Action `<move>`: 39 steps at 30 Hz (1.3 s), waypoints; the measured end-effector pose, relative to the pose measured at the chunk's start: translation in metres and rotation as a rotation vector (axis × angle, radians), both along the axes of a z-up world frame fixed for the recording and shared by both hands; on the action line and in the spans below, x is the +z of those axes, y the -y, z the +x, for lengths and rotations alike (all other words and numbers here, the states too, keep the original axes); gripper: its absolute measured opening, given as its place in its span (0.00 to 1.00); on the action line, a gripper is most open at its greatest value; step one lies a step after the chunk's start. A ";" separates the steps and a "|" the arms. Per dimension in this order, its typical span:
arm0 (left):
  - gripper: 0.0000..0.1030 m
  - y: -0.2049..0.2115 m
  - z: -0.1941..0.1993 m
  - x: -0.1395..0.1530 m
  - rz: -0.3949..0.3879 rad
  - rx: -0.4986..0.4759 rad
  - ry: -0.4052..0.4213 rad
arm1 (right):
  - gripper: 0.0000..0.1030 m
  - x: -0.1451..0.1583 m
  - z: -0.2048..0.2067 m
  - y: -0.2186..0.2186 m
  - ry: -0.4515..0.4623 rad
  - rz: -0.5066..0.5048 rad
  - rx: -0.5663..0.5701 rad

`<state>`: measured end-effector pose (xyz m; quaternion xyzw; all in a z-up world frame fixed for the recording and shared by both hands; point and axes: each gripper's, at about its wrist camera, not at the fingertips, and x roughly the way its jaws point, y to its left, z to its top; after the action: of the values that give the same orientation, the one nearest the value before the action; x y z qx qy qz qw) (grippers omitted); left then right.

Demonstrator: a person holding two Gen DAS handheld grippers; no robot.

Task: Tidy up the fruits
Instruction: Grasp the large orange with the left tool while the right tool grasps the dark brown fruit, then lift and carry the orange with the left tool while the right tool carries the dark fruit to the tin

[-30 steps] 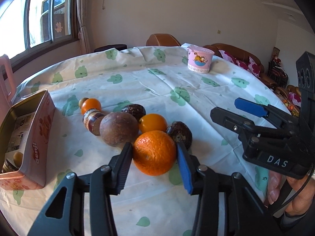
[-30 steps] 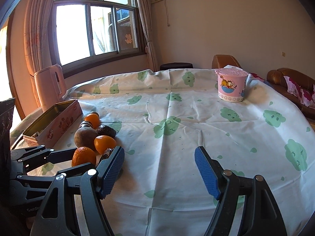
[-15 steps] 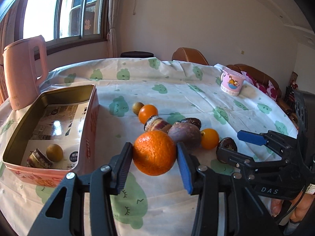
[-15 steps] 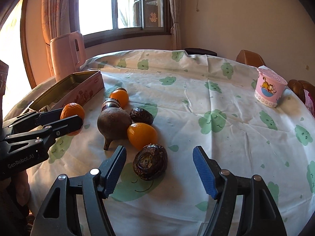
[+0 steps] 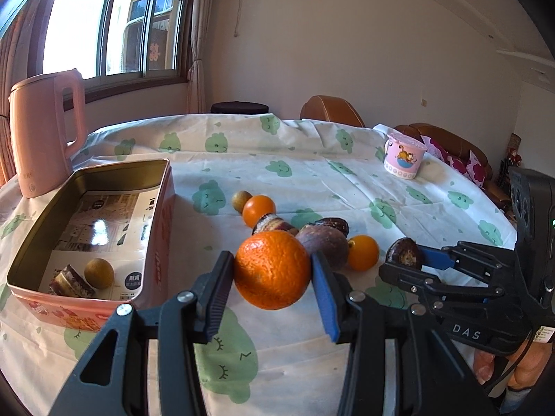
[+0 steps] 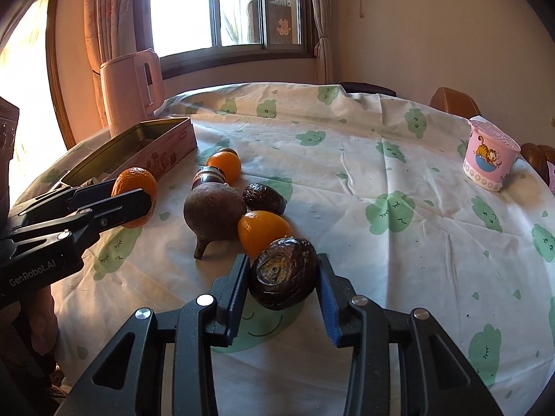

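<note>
Early: tin (image 5: 158,208) holds two items, left fingers (image 5: 218,287) hold orange (image 5: 273,268), right fingers (image 6: 239,284) closing on dark wrinkled fruit (image 6: 282,272), five pieces beyond them on surface (image 6: 399,260).

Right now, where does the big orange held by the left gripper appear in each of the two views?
Left wrist view: the big orange is at centre, low, clamped in the left gripper.
Right wrist view: at the left edge, mid-height, beside the open tin.
Shared landmark: the pink cartoon cup, at the right in both.
</note>
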<state>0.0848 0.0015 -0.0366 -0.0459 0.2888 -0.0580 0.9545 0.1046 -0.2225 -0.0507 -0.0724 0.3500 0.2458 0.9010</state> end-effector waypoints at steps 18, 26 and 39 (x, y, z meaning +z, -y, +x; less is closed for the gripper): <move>0.46 0.002 -0.013 0.007 0.029 0.025 0.084 | 0.39 0.014 -0.023 0.003 0.174 0.040 0.003; 0.46 0.002 -0.016 0.009 0.038 0.042 0.107 | 0.39 0.017 -0.031 0.006 0.221 0.052 -0.006; 0.46 0.004 -0.023 0.012 0.051 0.062 0.148 | 0.39 0.020 -0.039 0.010 0.275 0.071 -0.007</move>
<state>0.0622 -0.0021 -0.0244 -0.0261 0.2175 -0.0243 0.9754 0.0654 -0.2323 -0.0303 -0.0724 0.2145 0.2427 0.9433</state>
